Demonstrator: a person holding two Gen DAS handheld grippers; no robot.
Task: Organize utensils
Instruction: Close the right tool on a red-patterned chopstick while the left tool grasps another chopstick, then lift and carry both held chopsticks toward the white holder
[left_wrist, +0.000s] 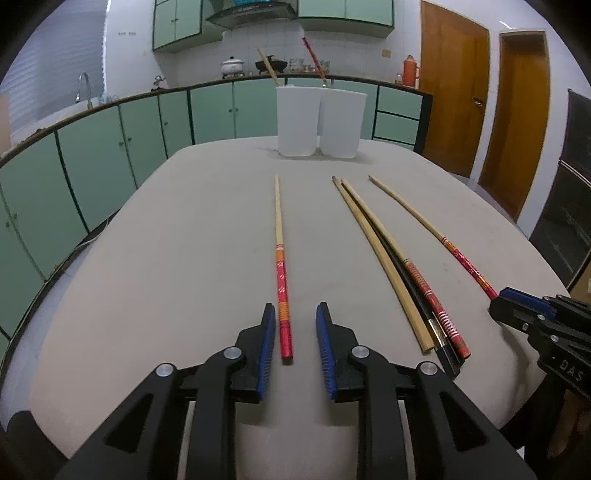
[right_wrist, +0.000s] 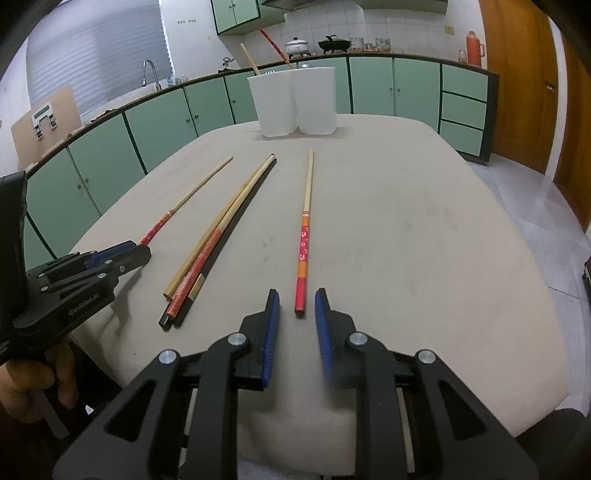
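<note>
Several long chopsticks lie on the beige table (left_wrist: 184, 240). In the left wrist view my left gripper (left_wrist: 295, 314) is open, its blue pads on either side of the red end of one red-and-wood chopstick (left_wrist: 281, 280). A bundle of chopsticks (left_wrist: 402, 280) lies to the right. Further right, another red-ended chopstick (left_wrist: 436, 236) reaches my right gripper (left_wrist: 517, 299). In the right wrist view my right gripper (right_wrist: 297, 299) is open around the red end of that chopstick (right_wrist: 303, 243). Two white holders (left_wrist: 317, 122) stand at the far edge, each with a chopstick inside.
The table edge (right_wrist: 535, 258) curves off to the right over a tiled floor. Green kitchen cabinets (left_wrist: 129, 140) run behind the table, and wooden doors (left_wrist: 454, 92) stand at the right. My left gripper shows at the left of the right wrist view (right_wrist: 110, 258).
</note>
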